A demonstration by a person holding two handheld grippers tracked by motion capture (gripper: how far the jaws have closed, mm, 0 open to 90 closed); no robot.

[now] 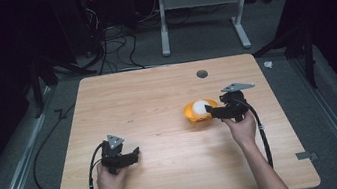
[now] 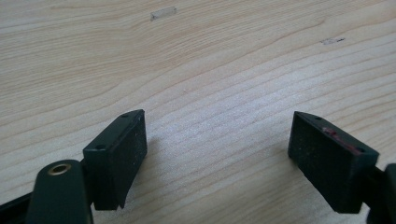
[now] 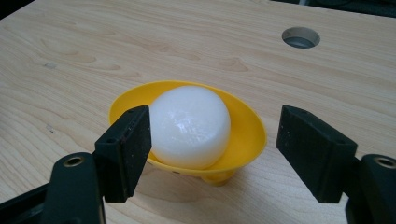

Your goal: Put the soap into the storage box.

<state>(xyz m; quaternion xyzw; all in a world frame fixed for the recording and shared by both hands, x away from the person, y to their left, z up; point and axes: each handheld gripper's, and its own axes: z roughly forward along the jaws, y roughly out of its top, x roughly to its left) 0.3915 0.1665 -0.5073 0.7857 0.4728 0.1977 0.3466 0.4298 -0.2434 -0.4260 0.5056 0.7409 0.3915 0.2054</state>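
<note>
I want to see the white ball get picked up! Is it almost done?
Not yet. The white ball sits in the yellow dish. The right gripper is open, with its jaws either side of the dish and nothing held. The left gripper waits open over bare table. Grabbing looks still to come.

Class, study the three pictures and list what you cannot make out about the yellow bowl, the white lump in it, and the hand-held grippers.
- Yellow bowl: its foot is mostly hidden under its rim in the right gripper view; in the high view the right hand-held gripper covers its near edge.
- White lump: its underside is hidden by the bowl; its material cannot be told.
- Left hand-held gripper: its body is cut off by the bottom edge.
</note>
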